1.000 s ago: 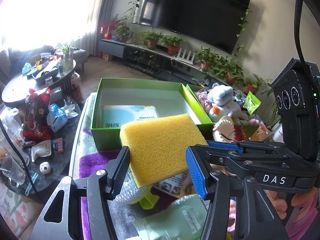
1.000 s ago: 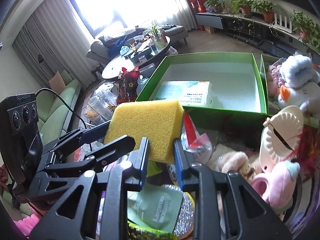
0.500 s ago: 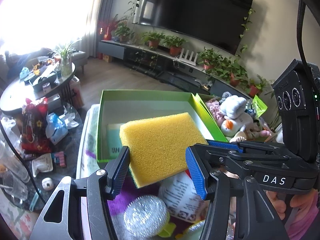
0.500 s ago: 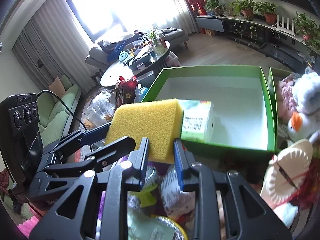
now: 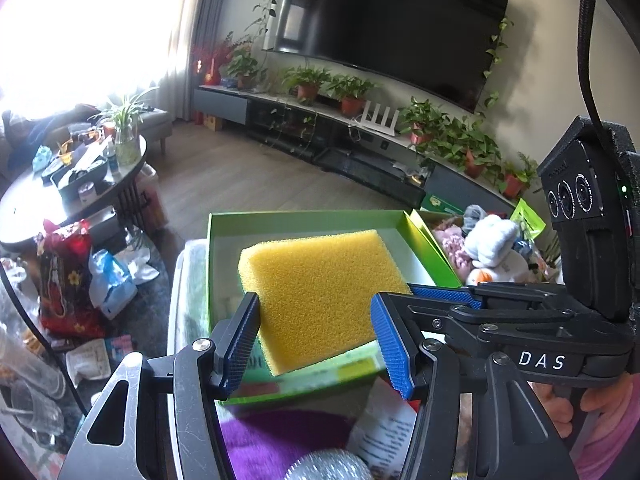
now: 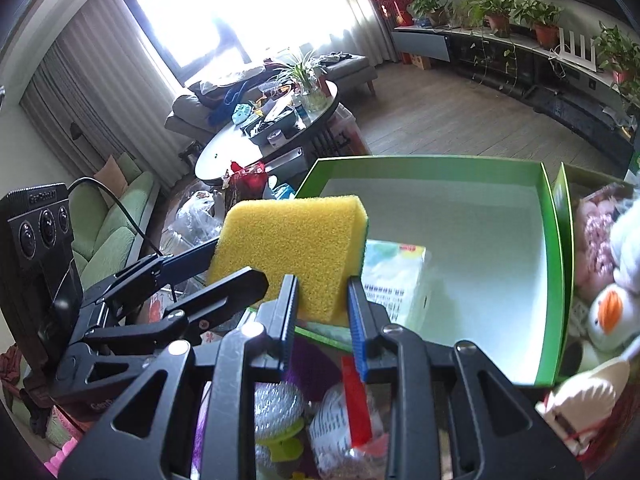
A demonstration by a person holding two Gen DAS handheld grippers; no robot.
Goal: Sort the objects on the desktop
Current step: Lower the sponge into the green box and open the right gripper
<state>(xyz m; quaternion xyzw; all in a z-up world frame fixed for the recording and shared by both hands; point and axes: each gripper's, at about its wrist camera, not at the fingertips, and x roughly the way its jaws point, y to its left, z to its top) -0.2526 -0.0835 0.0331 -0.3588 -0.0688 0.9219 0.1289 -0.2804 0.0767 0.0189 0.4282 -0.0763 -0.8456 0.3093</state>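
A yellow sponge with a thin green scouring side hangs over the near edge of an open green box. Both grippers grip it. My left gripper has a blue pad against each side of the sponge. My right gripper pinches the sponge at its near edge, jaws almost together. In the right wrist view the left gripper reaches in from the left. The green box holds a tissue pack near its front wall.
A second green box to the right holds plush toys. On the purple cloth below lie a steel scourer and packets. A cluttered round table and floor bags stand left.
Both grippers have carried the sponge forward together; it now hangs over the green box's front part. The scourer and packets have slid down in view. The grips are unchanged.
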